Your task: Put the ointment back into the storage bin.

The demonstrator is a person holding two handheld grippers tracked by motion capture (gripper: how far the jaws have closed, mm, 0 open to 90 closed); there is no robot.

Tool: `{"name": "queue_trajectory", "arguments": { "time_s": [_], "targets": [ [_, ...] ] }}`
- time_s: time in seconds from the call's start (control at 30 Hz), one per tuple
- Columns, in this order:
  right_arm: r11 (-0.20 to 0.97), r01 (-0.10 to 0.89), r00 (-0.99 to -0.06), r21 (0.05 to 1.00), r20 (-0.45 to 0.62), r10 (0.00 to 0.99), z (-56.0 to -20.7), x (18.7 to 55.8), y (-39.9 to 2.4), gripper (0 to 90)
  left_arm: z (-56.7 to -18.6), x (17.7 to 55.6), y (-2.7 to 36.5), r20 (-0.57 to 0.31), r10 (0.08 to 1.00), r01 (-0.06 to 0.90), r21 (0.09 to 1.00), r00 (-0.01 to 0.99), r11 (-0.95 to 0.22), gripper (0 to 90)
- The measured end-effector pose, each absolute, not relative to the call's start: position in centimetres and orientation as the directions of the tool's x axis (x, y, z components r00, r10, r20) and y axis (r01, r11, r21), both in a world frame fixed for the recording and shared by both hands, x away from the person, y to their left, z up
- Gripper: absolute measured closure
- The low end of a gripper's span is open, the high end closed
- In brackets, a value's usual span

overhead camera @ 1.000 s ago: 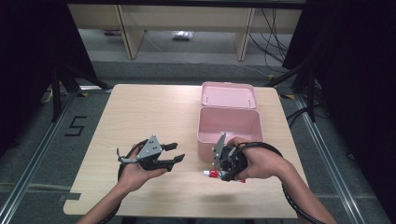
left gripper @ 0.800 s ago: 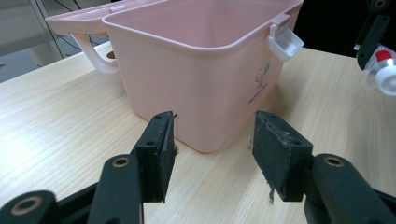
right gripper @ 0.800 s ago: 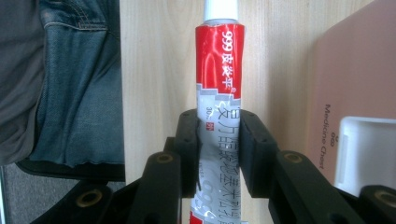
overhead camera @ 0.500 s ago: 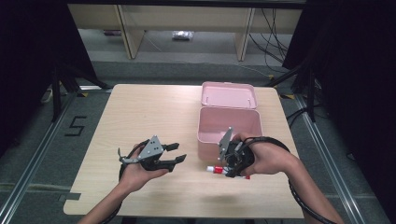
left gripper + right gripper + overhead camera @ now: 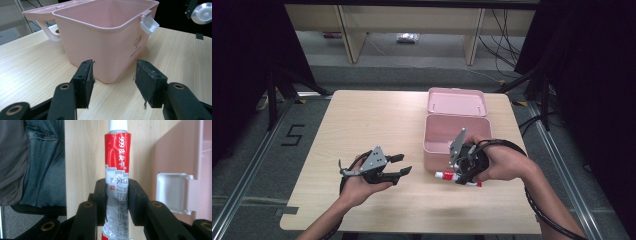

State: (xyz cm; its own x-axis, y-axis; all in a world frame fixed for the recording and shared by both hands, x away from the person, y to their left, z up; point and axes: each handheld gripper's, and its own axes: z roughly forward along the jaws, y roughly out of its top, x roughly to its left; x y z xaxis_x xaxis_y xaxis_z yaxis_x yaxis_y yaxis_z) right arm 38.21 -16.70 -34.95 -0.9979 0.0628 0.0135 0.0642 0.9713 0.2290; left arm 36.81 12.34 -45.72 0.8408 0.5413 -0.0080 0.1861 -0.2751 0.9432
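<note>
Right gripper view: my right gripper is clenched on the red and white tube, both pads pressed against its silver lower half, white cap pointing away from me. In the high view that tube sits just in front of the open pink box, near the worktop's front edge; whether it is touching the wood or raised slightly I cannot tell from that angle. My left gripper is released, its jaws spread with nothing between them, pointed at the box's near corner from a little way off.
</note>
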Motion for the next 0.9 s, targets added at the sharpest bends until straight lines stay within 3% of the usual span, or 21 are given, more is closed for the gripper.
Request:
{"name": "queue_trajectory", "arguments": {
  "time_s": [0.23, 0.3, 0.63, 0.7, 0.73, 0.9],
  "targets": [
    [0.969, 0.044, -0.999, 0.243, -0.003, 0.046, -34.6, 38.6, -17.0, 72.4, -45.6, 36.7, 12.2, -0.006, 0.545, 0.191, 0.940, 0.839, -0.283, 48.1],
    [0.971, 0.083, -0.997, 0.222, 0.009, 0.083, -34.2, 38.5, -17.1, 72.3, -45.6, 36.7, 12.1, -0.004, 0.540, 0.188, 0.940, 0.842, -0.285, 48.1],
    [0.970, 0.077, -0.997, 0.232, -0.001, 0.079, -33.6, 39.1, -17.4, 72.3, -45.6, 36.6, 11.8, 0.000, 0.533, 0.184, 0.939, 0.846, -0.291, 48.1],
    [0.964, 0.136, -0.991, 0.227, 0.015, 0.136, -33.5, 38.9, -17.4, 72.4, -45.6, 36.6, 11.8, 0.001, 0.532, 0.182, 0.939, 0.847, -0.292, 48.1],
    [0.964, 0.089, -0.996, 0.249, 0.007, 0.091, -33.5, 39.3, -17.4, 72.3, -45.6, 36.6, 11.8, 0.000, 0.532, 0.182, 0.939, 0.847, -0.291, 48.1],
    [0.964, 0.123, -0.992, 0.234, 0.011, 0.124, -33.2, 39.3, -17.5, 72.4, -45.5, 36.6, 11.7, 0.002, 0.531, 0.180, 0.940, 0.847, -0.291, 48.1]
  ]
}}
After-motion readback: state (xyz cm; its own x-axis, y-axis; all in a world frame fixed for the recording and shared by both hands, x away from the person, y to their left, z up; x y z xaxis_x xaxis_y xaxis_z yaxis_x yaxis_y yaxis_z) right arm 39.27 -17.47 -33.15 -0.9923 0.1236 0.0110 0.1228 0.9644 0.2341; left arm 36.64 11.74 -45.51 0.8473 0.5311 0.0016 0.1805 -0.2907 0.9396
